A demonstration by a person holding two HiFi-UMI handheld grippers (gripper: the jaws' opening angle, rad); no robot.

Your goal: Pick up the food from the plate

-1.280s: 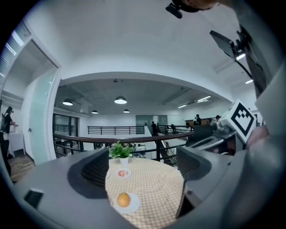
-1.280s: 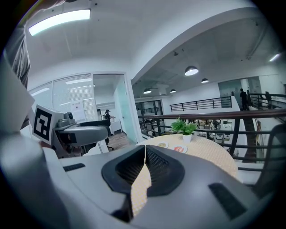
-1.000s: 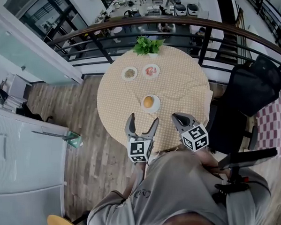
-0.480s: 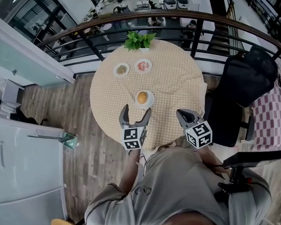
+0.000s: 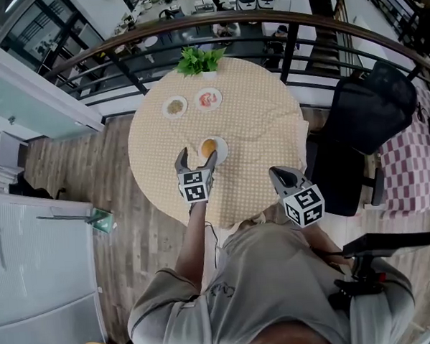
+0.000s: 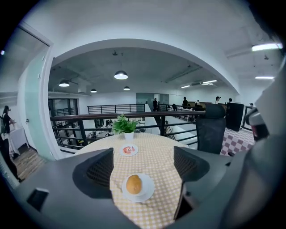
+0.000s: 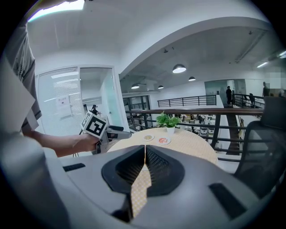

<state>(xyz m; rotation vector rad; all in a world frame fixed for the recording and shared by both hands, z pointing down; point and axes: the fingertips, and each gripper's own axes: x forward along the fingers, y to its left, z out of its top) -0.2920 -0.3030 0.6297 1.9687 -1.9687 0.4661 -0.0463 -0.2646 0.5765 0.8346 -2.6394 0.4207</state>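
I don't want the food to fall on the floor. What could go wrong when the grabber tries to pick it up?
The left gripper has jaws wide apart that have just been closing slightly, with nothing between them yet. The round food could roll or slip away if they close early. The tips might also bump the small plate and push it along the tablecloth.

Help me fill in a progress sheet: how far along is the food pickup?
Done: nothing lifted; the bun lies on its plate. In hand: the left gripper hovers at the plate, jaws wide and just starting to close, the bun ahead of them, ungripped. The right gripper waits shut near the edge of the table. Still to do: close on the bun and lift it.
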